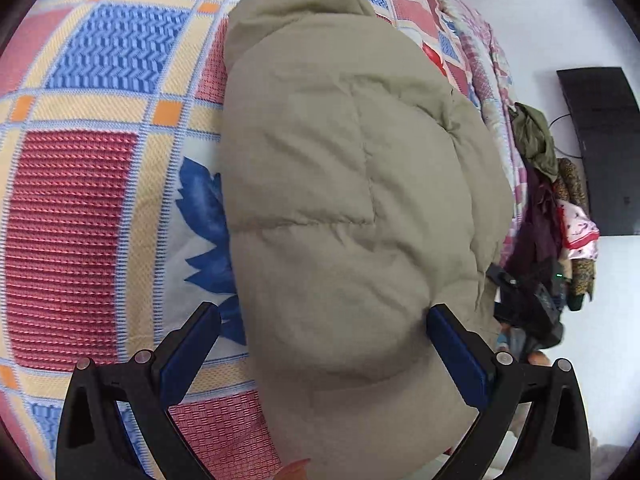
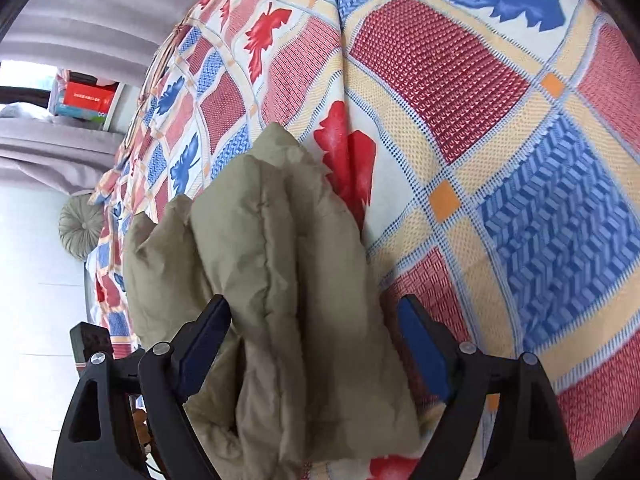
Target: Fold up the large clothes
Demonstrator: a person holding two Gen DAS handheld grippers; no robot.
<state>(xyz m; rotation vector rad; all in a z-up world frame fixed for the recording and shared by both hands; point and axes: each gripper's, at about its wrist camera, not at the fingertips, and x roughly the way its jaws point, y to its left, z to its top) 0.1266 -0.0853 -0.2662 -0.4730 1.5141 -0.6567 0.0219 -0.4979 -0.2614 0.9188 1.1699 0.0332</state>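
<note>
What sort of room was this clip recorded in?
Most likely a bedroom in a home. A patterned bedspread covers a wide bed on which the khaki padded jacket lies, clothes hang in a heap by the white wall, and grey curtains close off the far end.

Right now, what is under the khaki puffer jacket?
The khaki puffer jacket lies on the patterned bedspread, whose checks and leaves show all around it. Whatever sits directly beneath its bulk is covered and cannot be seen.

A patterned bedspread (image 1: 100, 200), a heap of clothes (image 1: 556, 208), perhaps a round cushion (image 2: 80, 226).
</note>
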